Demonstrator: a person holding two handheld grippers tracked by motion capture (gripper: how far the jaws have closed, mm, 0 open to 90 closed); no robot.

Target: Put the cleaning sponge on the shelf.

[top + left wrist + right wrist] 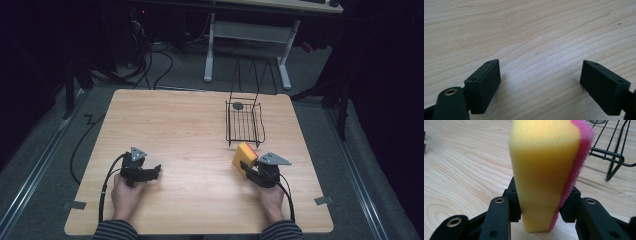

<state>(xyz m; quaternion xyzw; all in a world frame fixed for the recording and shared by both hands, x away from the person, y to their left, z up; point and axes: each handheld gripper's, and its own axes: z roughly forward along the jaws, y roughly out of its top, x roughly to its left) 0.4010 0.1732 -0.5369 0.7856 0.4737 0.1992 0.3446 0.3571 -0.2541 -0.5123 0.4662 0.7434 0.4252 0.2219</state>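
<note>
Sponge top cut off by frame edge; basket's small dark object unidentifiable.

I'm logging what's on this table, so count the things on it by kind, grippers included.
Sponge, yellow and pink: 1
Black wire basket: 1
Small dark round thing in the basket: 1
Grippers: 2, left gripper and right gripper
Total: 5

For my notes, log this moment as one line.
right tool: shut on sponge | left tool: open, over table | wire basket: beyond sponge
</note>
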